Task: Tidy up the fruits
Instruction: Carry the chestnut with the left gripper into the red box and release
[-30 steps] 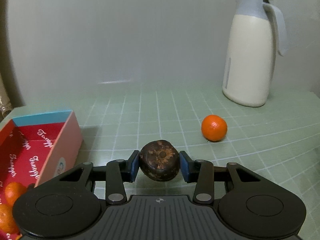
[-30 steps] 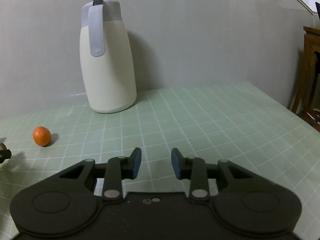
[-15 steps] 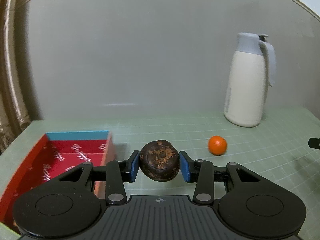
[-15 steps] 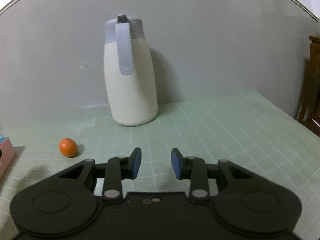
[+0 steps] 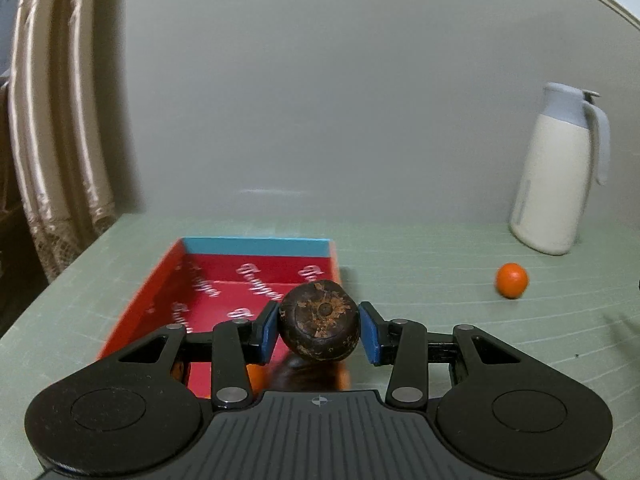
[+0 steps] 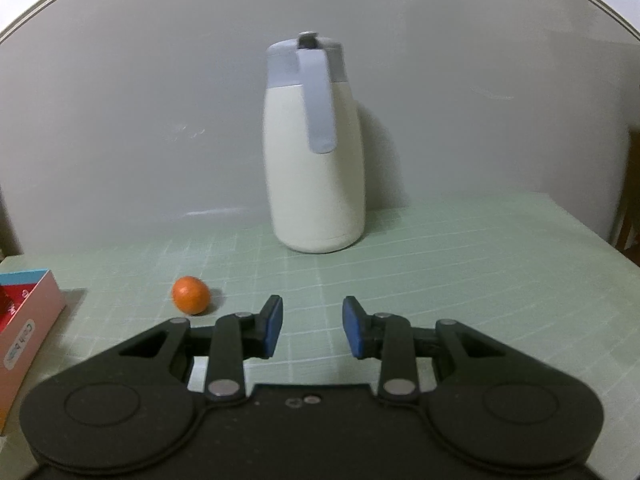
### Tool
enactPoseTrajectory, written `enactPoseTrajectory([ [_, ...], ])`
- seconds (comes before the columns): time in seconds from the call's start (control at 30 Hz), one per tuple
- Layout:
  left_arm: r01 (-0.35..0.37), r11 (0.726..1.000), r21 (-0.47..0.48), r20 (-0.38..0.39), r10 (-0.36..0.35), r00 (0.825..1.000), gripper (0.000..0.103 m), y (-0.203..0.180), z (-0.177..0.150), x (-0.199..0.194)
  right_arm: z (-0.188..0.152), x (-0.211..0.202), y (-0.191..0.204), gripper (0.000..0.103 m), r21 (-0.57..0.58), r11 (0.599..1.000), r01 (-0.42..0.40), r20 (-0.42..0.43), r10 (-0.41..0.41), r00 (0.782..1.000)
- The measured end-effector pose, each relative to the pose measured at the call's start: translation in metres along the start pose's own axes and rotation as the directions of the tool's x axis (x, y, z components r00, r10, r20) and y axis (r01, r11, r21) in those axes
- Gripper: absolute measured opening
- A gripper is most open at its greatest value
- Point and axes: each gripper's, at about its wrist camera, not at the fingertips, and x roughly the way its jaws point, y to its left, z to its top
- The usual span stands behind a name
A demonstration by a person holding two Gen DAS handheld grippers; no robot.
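Observation:
My left gripper is shut on a dark brown round fruit and holds it in the air over the near right part of a red box with a blue far rim. Something orange shows in the box below the gripper, mostly hidden. A small orange lies on the green mat to the right of the box; it also shows in the right wrist view. My right gripper is open and empty, above the mat, with the orange ahead to its left. The box's corner shows at the left edge.
A tall white jug with a grey lid and handle stands at the back of the mat by the grey wall; it also shows in the right wrist view. A beige curtain hangs at the left. The table's right edge is near dark furniture.
My left gripper has risen and swung left with the brown fruit, from beside the box to over it. My right gripper has pulled back and turned left; the jug now sits centred.

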Motion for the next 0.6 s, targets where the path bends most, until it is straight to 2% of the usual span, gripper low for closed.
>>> enactPoseTrajectory([
  [0.27, -0.034, 0.998, -0.049, -0.027, 0.033, 0.999, 0.042, 0.043, -0.009, 0.006, -0.001, 0.003, 0.019, 0.032, -0.025, 1.0, -0.011, -0.008, 0.011, 1.0],
  [0.6, -0.068, 0.996, -0.063, -0.05, 0.065, 0.997, 0.042, 0.07, -0.015, 0.014, -0.001, 0.004, 0.034, 0.032, -0.042, 0.999, -0.023, -0.009, 0.023, 1.0],
])
